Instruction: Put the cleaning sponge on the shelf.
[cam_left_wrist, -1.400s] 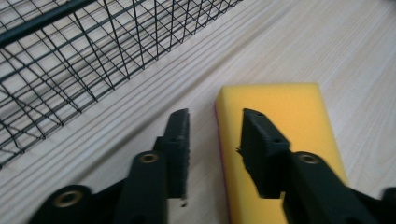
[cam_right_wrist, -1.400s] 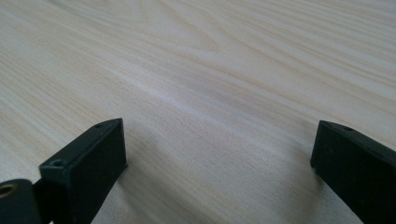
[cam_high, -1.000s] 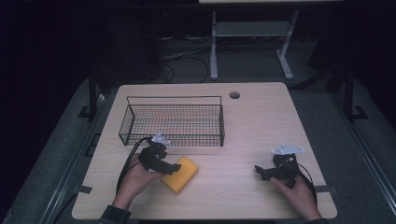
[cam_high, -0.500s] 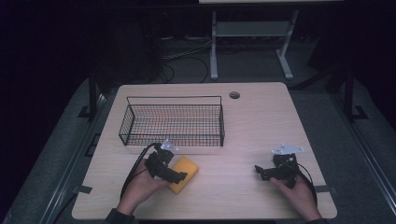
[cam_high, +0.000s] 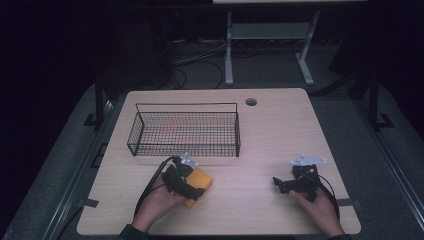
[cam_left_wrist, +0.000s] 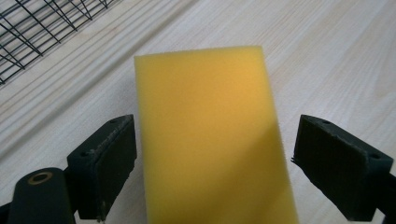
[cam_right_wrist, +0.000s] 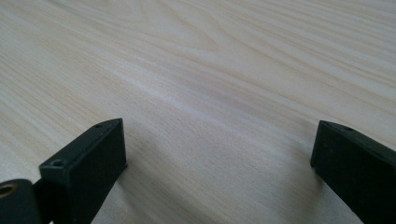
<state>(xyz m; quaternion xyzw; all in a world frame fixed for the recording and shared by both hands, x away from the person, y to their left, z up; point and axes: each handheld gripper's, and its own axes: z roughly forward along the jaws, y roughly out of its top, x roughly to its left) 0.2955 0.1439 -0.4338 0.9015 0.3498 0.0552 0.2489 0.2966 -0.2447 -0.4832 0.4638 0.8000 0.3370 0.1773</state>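
A yellow sponge (cam_high: 204, 178) lies flat on the light wooden table (cam_high: 280, 135), just in front of the wire basket (cam_high: 185, 131). My left gripper (cam_high: 195, 190) is open and straddles it. In the left gripper view the sponge (cam_left_wrist: 210, 121) runs up between the two black jaws, with a small gap on each side, so my left gripper (cam_left_wrist: 217, 140) is not closed on it. My right gripper (cam_high: 278, 185) rests near the front right of the table, open. In its own view my right gripper (cam_right_wrist: 219, 140) has bare wood between its jaws.
The black wire basket stands behind the sponge, left of the table's middle, and its mesh corner (cam_left_wrist: 32, 28) shows in the left gripper view. A round cable hole (cam_high: 251, 102) sits at the back edge. Dark floor and a white stand (cam_high: 270, 45) lie beyond the table.
My left gripper has slid forward and to the right over the sponge, so its jaws now flank it. The sponge has barely shifted. The right gripper has stayed put.
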